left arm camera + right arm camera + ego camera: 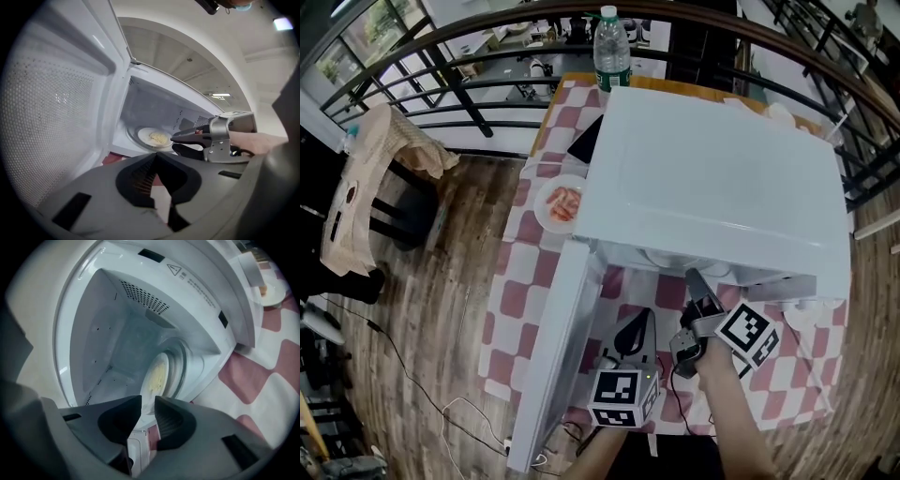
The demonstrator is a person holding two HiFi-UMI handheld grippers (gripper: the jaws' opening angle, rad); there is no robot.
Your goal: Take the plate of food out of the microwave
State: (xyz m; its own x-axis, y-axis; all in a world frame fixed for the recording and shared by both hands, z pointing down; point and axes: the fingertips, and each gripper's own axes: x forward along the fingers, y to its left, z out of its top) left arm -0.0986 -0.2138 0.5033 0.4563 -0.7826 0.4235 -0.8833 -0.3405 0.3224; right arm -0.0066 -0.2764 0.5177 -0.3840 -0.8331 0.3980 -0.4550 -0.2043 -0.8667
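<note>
With the right gripper (147, 403) part-spread and empty at the microwave (712, 178) mouth and the plate of food (157, 376) inside, mid-frame just beyond its jaws, I'd straddle the near rim, pinch firmly, pull out level; left gripper (156, 154) pressed together, idle.

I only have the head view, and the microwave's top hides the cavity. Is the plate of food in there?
Observer: Yes. The left gripper view shows the plate, with yellowish food on it, lying inside the microwave.
Operator: Has the right claw got hold of it?
Observer: No. In the right gripper view the right claw has its jaws apart and pressing on nothing; the plate's rim lies right at their tips.
Operator: Anything else in there to catch on?
Observer: Only the glass turntable under the plate; the views show nothing else in the cavity.
</note>
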